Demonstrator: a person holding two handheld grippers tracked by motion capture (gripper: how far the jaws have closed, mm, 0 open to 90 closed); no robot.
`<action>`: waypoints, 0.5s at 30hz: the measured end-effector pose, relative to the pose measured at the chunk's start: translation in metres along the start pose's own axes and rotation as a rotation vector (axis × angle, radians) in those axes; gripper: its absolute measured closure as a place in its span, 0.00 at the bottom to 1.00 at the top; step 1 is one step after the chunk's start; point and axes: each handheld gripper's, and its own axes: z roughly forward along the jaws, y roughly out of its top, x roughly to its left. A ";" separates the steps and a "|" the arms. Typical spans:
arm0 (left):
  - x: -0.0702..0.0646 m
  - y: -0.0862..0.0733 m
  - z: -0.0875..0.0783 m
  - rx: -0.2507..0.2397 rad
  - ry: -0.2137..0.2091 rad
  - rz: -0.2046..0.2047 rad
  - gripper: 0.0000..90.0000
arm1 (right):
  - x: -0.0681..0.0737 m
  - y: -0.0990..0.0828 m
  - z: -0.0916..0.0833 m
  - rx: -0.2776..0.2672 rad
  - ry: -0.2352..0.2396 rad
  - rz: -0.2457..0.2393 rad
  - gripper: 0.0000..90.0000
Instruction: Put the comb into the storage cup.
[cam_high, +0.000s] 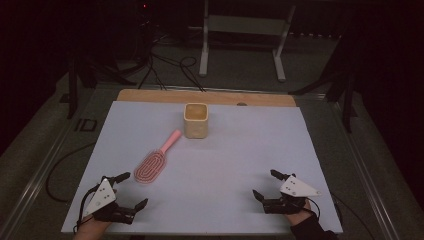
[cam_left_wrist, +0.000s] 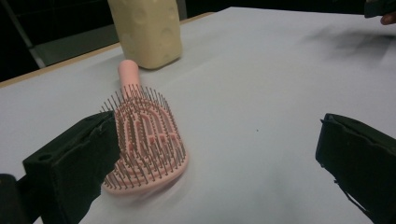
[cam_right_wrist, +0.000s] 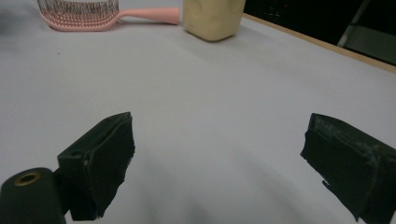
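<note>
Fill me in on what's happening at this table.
A person holds a hand-held gripper in each hand over a white table. The left hand-held gripper sits with jaws wide open right beside the head of a pink hairbrush, not gripping it. The right hand-held gripper is open and holds nothing. A cream cup stands by the brush's handle.

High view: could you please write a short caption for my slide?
Two open hand-held grippers, left and right, rest near a pink hairbrush and a cream cup on a white table.
</note>
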 end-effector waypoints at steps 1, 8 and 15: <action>0.000 0.000 0.000 0.000 0.000 0.000 0.00 | 0.000 0.000 0.000 0.000 0.000 0.000 0.10; 0.000 0.001 0.002 0.011 -0.008 0.000 0.00 | 0.001 0.000 0.001 -0.002 -0.003 -0.006 0.10; -0.002 0.001 0.002 0.026 -0.010 0.009 0.00 | -0.001 -0.001 0.002 0.011 -0.001 -0.002 0.10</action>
